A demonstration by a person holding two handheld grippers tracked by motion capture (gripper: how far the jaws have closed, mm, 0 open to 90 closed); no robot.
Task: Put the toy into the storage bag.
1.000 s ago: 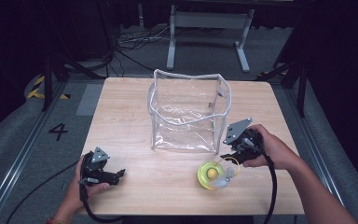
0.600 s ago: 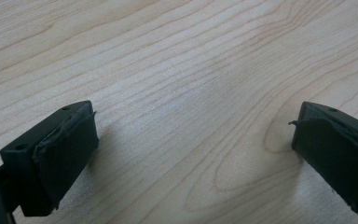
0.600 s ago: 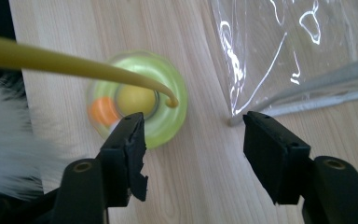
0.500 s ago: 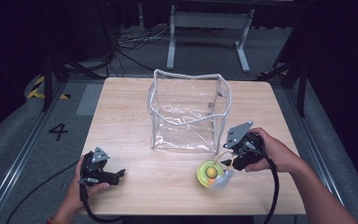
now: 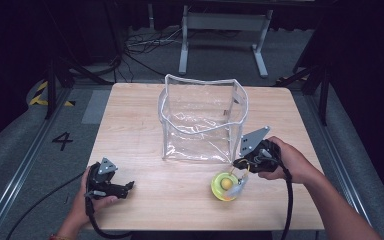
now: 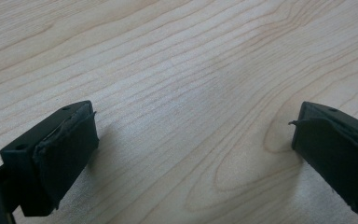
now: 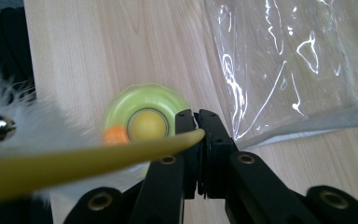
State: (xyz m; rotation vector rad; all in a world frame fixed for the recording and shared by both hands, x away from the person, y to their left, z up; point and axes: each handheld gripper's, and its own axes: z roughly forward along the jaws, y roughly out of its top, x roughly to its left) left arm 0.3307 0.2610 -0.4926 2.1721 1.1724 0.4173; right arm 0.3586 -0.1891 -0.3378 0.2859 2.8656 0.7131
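Since a second ago my right gripper (image 5: 242,167) has drawn slightly nearer me, jaws pinched on the yellow stem (image 7: 98,158) of the green ring toy (image 5: 225,186) just before the clear bag (image 5: 202,120), while my left gripper (image 5: 122,187) rests open.

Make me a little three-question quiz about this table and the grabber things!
1. True or false: the left gripper has its jaws wide apart over bare wood.
2. What does the right gripper pinch? A) yellow stalk of the feather toy B) clear plastic bag C) nothing
3. Fill in: the toy's round green base sits ___ the bag, on the table.

Key: 1 true; 2 A; 3 outside.
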